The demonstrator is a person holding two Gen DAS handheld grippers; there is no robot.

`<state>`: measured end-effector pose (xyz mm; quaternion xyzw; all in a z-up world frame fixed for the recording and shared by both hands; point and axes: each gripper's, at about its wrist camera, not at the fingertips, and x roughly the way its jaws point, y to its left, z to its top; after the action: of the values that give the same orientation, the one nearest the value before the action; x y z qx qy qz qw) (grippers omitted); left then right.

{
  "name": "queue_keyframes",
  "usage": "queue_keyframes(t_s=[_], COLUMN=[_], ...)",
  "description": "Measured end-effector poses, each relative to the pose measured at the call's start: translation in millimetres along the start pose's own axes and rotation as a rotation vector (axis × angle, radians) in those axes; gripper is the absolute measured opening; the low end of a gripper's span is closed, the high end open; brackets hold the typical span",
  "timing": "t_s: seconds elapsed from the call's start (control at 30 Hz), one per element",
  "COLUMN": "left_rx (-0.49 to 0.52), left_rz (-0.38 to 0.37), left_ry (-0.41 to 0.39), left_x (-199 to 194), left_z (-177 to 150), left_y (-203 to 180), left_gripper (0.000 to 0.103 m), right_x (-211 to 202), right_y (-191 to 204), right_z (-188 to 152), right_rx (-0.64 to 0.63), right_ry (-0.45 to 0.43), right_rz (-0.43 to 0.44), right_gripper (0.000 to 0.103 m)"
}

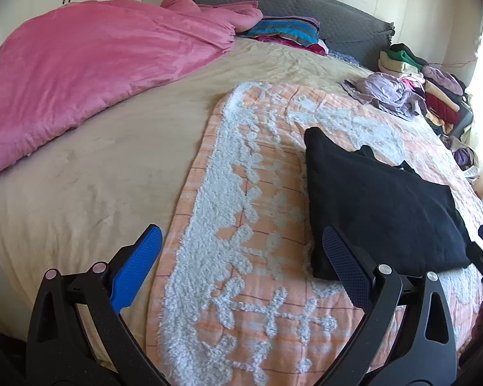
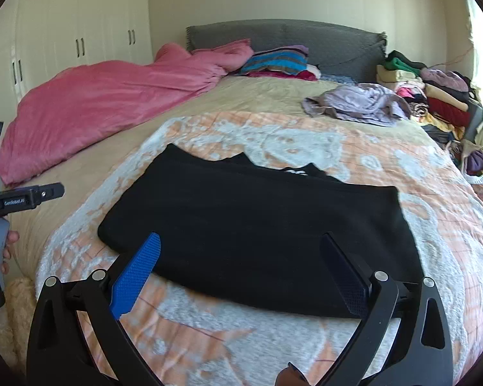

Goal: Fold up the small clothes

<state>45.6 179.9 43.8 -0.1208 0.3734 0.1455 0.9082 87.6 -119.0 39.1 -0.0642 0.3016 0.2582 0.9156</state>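
Observation:
A black garment (image 2: 257, 225) lies folded flat on the orange and white blanket (image 2: 306, 141); the left wrist view shows the same black garment (image 1: 380, 202) to the right. My right gripper (image 2: 241, 247) is open, its blue fingers over the garment's near edge, nothing between them. My left gripper (image 1: 241, 241) is open above the blanket (image 1: 241, 193), just left of the garment's near corner. The left tool (image 2: 25, 197) and a hand (image 2: 8, 244) appear at the left edge of the right wrist view.
A pink duvet (image 1: 80, 74) covers the bed's left side. A crumpled lilac garment (image 2: 357, 103) lies at the far right, beside stacks of folded clothes (image 2: 434, 96). Striped cushions (image 2: 277, 61) rest against the grey headboard (image 2: 322, 41). White wardrobes (image 2: 80, 32) stand at the left.

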Motion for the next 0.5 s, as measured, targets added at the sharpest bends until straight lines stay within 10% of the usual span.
queue_keyframes(t_s=[0.5], left_rx=[0.021], left_rz=[-0.003], left_ry=[-0.006], left_x=[21], left_z=[23], left_y=[-6], left_gripper=[0.093], right_x=[31], right_y=[56], right_z=[1], right_rx=[-0.119], right_ry=[0.043], right_rz=[0.065], right_gripper=[0.098])
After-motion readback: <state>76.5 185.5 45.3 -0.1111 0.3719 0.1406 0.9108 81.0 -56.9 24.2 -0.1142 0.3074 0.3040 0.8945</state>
